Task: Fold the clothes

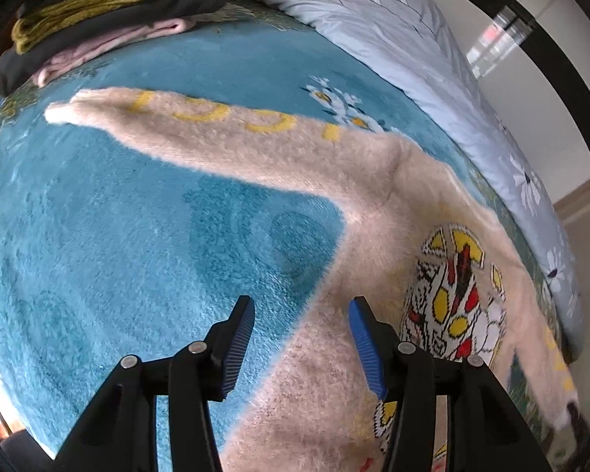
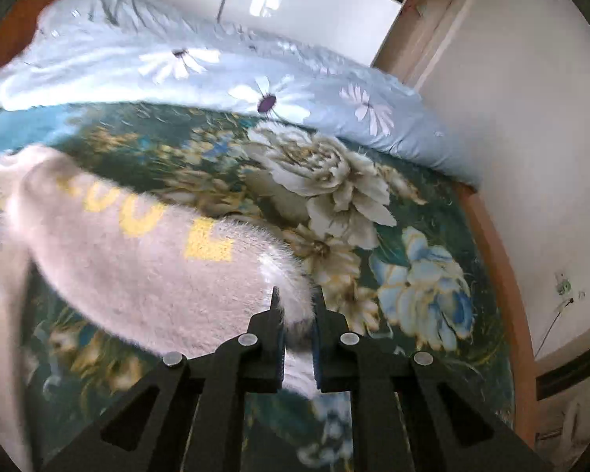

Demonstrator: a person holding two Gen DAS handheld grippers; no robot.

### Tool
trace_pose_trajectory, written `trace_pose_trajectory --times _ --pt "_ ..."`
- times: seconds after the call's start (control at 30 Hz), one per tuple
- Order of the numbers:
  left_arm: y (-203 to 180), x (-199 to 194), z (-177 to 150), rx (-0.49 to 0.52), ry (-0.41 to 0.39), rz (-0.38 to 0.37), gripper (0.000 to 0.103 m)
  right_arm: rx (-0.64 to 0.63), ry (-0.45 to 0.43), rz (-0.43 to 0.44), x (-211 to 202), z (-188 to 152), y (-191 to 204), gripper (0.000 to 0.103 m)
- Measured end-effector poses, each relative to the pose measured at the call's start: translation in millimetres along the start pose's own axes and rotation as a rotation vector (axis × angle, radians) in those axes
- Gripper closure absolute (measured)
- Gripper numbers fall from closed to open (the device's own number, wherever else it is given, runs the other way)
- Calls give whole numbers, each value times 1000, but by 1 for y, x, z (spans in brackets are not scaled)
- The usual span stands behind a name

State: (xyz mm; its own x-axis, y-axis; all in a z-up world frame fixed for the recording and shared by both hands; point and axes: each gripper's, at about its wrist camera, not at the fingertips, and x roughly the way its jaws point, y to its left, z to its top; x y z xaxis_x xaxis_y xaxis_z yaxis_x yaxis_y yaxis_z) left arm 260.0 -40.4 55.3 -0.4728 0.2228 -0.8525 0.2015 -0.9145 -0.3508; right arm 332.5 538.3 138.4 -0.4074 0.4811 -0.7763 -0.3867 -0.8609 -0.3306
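A fuzzy cream sweater [image 1: 373, 204] with a cartoon print and yellow letters on its sleeves lies spread on a blue plush blanket [image 1: 98, 236]. Its left sleeve [image 1: 200, 129] stretches out flat to the far left. My left gripper [image 1: 301, 314] is open and empty, hovering over the sweater's side edge below the armpit. My right gripper [image 2: 297, 303] is shut on the cuff of the other sleeve [image 2: 145, 251] and holds it lifted above the floral part of the blanket [image 2: 334, 196].
A stack of folded clothes [image 1: 94, 15] in yellow, black and pink sits at the far left corner. A light blue daisy quilt [image 1: 413, 51] is bunched along the far side, also in the right wrist view [image 2: 216, 70]. The wooden bed edge [image 2: 495, 259] and a white wall lie to the right.
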Motion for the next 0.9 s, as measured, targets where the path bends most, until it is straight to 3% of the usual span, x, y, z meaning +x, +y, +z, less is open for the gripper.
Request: trace_pose_trajectory --times 0.17,0.2,0.3,0.43,0.53,0.6,0.63,0.67,0.73,0.9 --pt "1 7 -1 27 13 24 49 85 140 14 53 2 -10 92" --pt "2 9 -1 25 16 30 49 128 172 44 63 0 -14 92" --pt "6 13 -1 14 23 45 49 232 160 149 64 -3 -27 88" --pt "6 15 -2 15 29 37 48 422 69 301 39 -7 -66 59" --pt "3 15 -2 26 35 25 47 578 -61 419 8 -22 -100 54" --pt "1 14 -3 41 34 26 46 673 -155 496 -10 -39 -120 34" --pt "-1 14 -3 50 32 28 46 725 -178 528 -13 -50 -126 12" --pt "-2 13 -4 59 30 29 46 789 -177 583 -10 -65 -131 6" --pt "-5 13 -5 73 29 30 46 877 -134 699 7 -82 -135 6" --pt "-6 13 -7 87 31 36 46 1067 -30 825 42 -124 -123 6"
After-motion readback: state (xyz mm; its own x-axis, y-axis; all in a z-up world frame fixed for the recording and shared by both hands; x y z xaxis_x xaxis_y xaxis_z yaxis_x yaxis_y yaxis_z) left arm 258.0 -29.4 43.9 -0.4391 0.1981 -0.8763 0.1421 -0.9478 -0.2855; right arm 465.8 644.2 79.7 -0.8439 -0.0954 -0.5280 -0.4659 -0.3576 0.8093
